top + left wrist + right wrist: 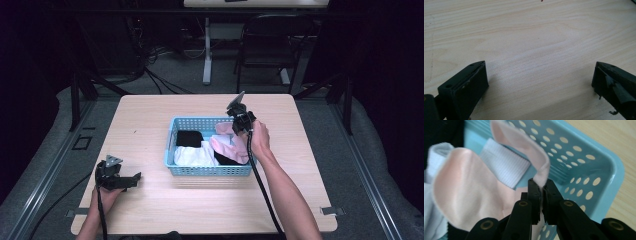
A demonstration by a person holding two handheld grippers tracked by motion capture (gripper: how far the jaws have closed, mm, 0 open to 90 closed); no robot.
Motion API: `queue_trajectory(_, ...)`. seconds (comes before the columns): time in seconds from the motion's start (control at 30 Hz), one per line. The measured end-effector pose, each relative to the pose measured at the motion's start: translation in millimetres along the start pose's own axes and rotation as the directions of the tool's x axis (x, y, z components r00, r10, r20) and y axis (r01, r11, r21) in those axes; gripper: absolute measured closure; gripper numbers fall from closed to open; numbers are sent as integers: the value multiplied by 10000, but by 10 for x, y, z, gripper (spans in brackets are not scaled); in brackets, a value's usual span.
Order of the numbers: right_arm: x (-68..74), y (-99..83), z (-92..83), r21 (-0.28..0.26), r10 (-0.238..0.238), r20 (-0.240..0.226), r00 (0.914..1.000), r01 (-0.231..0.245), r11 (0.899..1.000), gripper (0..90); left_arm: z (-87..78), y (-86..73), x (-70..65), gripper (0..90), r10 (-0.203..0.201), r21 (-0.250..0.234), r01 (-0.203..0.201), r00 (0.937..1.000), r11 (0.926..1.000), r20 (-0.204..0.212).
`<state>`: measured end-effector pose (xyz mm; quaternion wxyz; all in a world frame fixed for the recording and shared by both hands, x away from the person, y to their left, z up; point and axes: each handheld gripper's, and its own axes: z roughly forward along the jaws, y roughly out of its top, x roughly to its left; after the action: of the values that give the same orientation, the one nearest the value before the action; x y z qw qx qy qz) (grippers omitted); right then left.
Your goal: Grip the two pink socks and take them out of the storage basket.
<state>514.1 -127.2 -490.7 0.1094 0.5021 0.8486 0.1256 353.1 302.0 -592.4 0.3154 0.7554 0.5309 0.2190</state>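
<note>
Pale wood makes up the table point(150, 125), the largest thing here, with a blue perforated basket point(207, 170) sitting near its middle. The basket holds a jumble of cloth: a black piece point(189, 138) at its far left, white fabric point(192, 156) at its near left, and a pink cloth point(227, 146) draped along its right side.

The right gripper point(541, 187) reaches down over the basket's far right corner, its jaws pinched tight on a fold of the pink cloth point(474, 195), probably so that the piece can be lifted clear of the white ribbed fabric point(504, 166) beneath it. The cloth is partly inside the basket, one edge rising into the jaws.

The left gripper point(120, 177) rests low over bare table at the near left, well apart from the basket. In the left gripper view its jaws stand wide apart with nothing between them, which suggests it is simply waiting out of the way.
</note>
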Motion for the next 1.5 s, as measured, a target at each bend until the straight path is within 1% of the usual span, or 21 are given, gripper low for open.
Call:
queue_trajectory(0.07,20,-13,-87,-370,-17,-99,9999,13,9993,854,0,0,0,4,0,2,0,10000,10000,-3)
queue_trajectory(0.13,17,-13,-122,-470,-159,-111,9998,153,9988,854,0,0,0,4,0,4,0,10000,10000,-2)
queue_trajectory(0.17,32,-17,-163,-662,-59,-135,9999,49,9978,854,0,0,-1,4,0,-1,0,10000,10000,-5)
queue_trajectory(0.2,26,-14,-206,-628,-234,-128,9996,226,9978,854,0,0,-1,4,-1,-4,1,10000,10000,-7)
queue_trajectory(0.23,39,-23,-271,-850,-208,-225,9995,188,9962,854,0,0,0,4,1,-2,-1,10000,10000,-5)
queue_trajectory(0.3,41,-25,-295,-921,-249,-258,9994,224,9955,854,0,0,0,4,0,1,0,10000,10000,-5)
queue_trajectory(0.4,46,-35,-430,-1213,-349,-374,9987,301,9922,854,0,0,0,4,1,3,-1,10000,10000,-3)
queue_trajectory(0.5,60,-40,-493,-1309,-431,-433,9981,371,9907,853,0,0,0,4,1,0,-1,10000,10000,-5)
queue_trajectory(0.53,75,-47,-540,-1478,-458,-442,9980,388,9883,853,0,0,0,4,1,0,-1,10000,10000,-6)
queue_trajectory(0.6,75,-47,-566,-1417,-509,-448,9977,440,9889,853,0,0,-1,4,0,0,0,10000,10000,-6)
queue_trajectory(0.67,78,-52,-663,-1541,-584,-536,9969,495,9868,853,0,0,-1,4,-1,0,1,10000,10000,-5)
queue_trajectory(0.73,84,-55,-681,-1680,-512,-590,9969,407,9849,853,0,0,-1,4,-1,-3,1,10000,10000,-7)
queue_trajectory(0.8,88,-67,-793,-1814,-656,-615,9959,535,9820,852,0,0,-1,4,-3,-1,3,10000,10000,-7)
queue_trajectory(0.87,93,-70,-821,-1814,-604,-659,9960,476,9823,853,0,0,0,4,2,4,-2,10000,10000,-4)
queue_trajectory(0.9,90,-79,-890,-1913,-723,-624,9954,592,9797,853,1,-1,-1,4,-9,-7,9,10000,10000,-3)
queue_trajectory(1.03,91,-101,-999,-2102,-754,-610,9953,610,9757,853,0,0,-1,4,-3,-2,3,10000,10000,-7)
queue_trajectory(1.2,82,-179,-1240,-2575,-854,-586,9946,676,9639,853,0,0,-1,4,-1,-3,1,10000,10000,-8)
queue_trajectory(1.23,82,-179,-1240,-2575,-854,-586,9946,676,9639,853,0,0,-1,4,-1,-3,1,10000,10000,-8)
queue_trajectory(1.37,71,-236,-1400,-2734,-932,-479,9945,766,9589,853,0,0,-1,4,1,1,-1,10000,10000,-8)
queue_trajectory(1.4,58,-262,-1449,-2845,-900,-457,9949,734,9559,853,0,0,-1,4,0,-1,0,10000,10000,-9)
queue_trajectory(1.5,24,-299,-1510,-2938,-855,-430,9954,692,9533,853,0,0,-1,4,-2,0,2,10000,10000,-9)
